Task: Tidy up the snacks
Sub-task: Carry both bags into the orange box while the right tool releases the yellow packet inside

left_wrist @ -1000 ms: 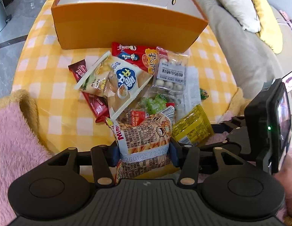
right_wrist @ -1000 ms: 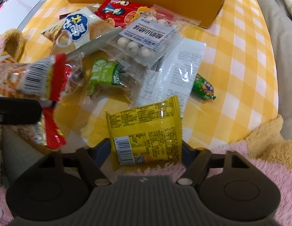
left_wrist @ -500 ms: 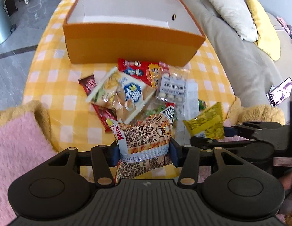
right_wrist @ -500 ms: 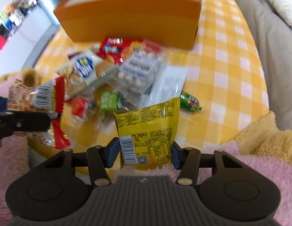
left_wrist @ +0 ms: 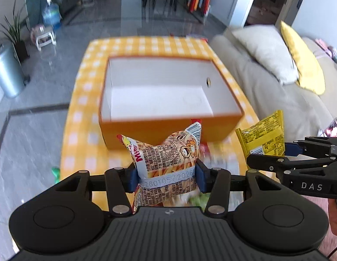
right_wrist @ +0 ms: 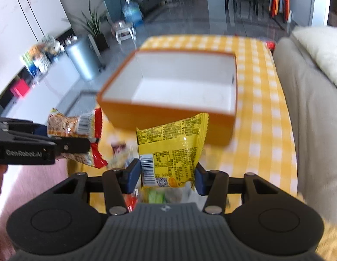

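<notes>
both pairs of jaws are clamped on snack packets: the left gripper [left_wrist: 166,175] squeezes a fries packet [left_wrist: 166,158] across its waist, and the right gripper [right_wrist: 167,178] pinches a yellow packet [right_wrist: 170,150] by its lower part, its jaws having just been closing on it. both packets are lifted clear of the table, held side by side in front of the orange box [left_wrist: 168,130], which stands open on the yellow checked tablecloth [right_wrist: 268,143] with its white inside bare. more snacks, blurred and probably the rest of the pile, lie on the cloth beneath the grippers. a grey sofa [left_wrist: 277,100] with cushions runs along the table's right edge
</notes>
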The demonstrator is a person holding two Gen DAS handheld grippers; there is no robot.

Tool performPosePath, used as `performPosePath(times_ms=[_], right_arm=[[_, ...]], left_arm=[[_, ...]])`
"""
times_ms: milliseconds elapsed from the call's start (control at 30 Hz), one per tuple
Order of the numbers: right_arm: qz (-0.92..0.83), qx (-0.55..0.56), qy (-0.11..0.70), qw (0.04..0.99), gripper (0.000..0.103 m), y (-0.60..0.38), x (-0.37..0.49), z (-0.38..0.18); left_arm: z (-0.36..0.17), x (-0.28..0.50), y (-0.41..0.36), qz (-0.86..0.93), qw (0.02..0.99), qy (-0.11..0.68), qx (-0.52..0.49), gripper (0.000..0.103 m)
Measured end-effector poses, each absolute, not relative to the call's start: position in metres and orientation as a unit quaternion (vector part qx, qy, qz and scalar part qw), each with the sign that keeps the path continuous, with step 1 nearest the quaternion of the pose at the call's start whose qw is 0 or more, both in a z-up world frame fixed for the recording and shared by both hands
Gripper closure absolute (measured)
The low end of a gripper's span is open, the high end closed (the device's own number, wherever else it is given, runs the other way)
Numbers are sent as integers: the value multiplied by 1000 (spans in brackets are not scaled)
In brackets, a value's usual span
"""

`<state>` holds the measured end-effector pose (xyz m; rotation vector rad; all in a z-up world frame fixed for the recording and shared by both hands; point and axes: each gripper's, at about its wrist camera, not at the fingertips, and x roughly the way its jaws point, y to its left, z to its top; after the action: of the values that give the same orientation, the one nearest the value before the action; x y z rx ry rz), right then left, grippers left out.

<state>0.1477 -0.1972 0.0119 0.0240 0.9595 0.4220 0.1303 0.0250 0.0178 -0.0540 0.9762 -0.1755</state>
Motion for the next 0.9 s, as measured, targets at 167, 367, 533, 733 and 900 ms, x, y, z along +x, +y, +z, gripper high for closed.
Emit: performPosePath(times_ms=[167,367,533,733,900], right_arm=[[195,26,430,881,55,-193,184,29],[188,33,426,884,56,-181,230,27],[182,17,445,877,74,-166,264,8],[185,-9,491,851,88,-147,302,-27],[193,-7,521,832,97,-139,321,-52]], left_arm=[[33,162,27,-74,893,444,-19,47],[32,197,22,-71,896,438,7,47],[12,227,14,-70,883,462,32,47],[-19,260,11,-65,864,497,56,47],[-39,274,13,-60,850,519,67,47]])
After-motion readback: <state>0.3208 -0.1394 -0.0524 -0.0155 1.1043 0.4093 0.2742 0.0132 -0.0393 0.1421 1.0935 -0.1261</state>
